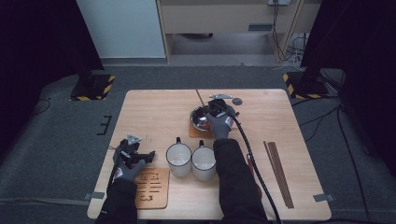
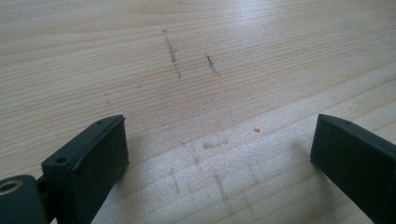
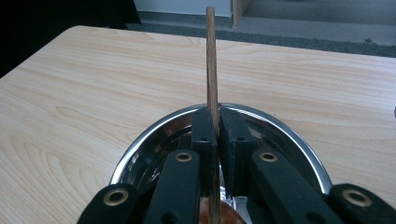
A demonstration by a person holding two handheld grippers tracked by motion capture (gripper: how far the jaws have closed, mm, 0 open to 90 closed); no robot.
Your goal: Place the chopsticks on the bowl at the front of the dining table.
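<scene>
Nearest the bottom edge of the high view, my left gripper (image 1: 140, 157) rests low at the lower left of the surface (image 1: 154, 112), just above a slotted wooden trivet (image 1: 152, 187) that lies at the near edge. In the left gripper view its fingers (image 2: 93, 154) stand wide apart with nothing but bare, faintly scuffed wood grain between them.

To the right of that gripper, in the lower middle of the high view, two white mugs (image 1: 191, 160) sit side by side, touching or nearly so, their handles pointing toward the top of the frame. My right forearm passes up just beside the right-hand mug.

Farther up, at the centre of the frame, my right gripper (image 1: 215, 108) hangs over a shiny steel bowl (image 1: 200, 116) that sits on a small wooden coaster (image 1: 195, 132). Its fingers (image 3: 205, 140) are clamped shut on a single wooden chopstick (image 3: 211, 60). In the right gripper view the stick runs straight up between the pads, out past the bowl's rim toward the top of the frame; its lower end drops out of sight behind the fingers.

At the lower right of the high view, well apart from the bowl, a bundle of more chopsticks (image 1: 279, 173) lies flat. Just beyond the bowl, near the far edge, lies a small dark round disc (image 1: 237, 101).
</scene>
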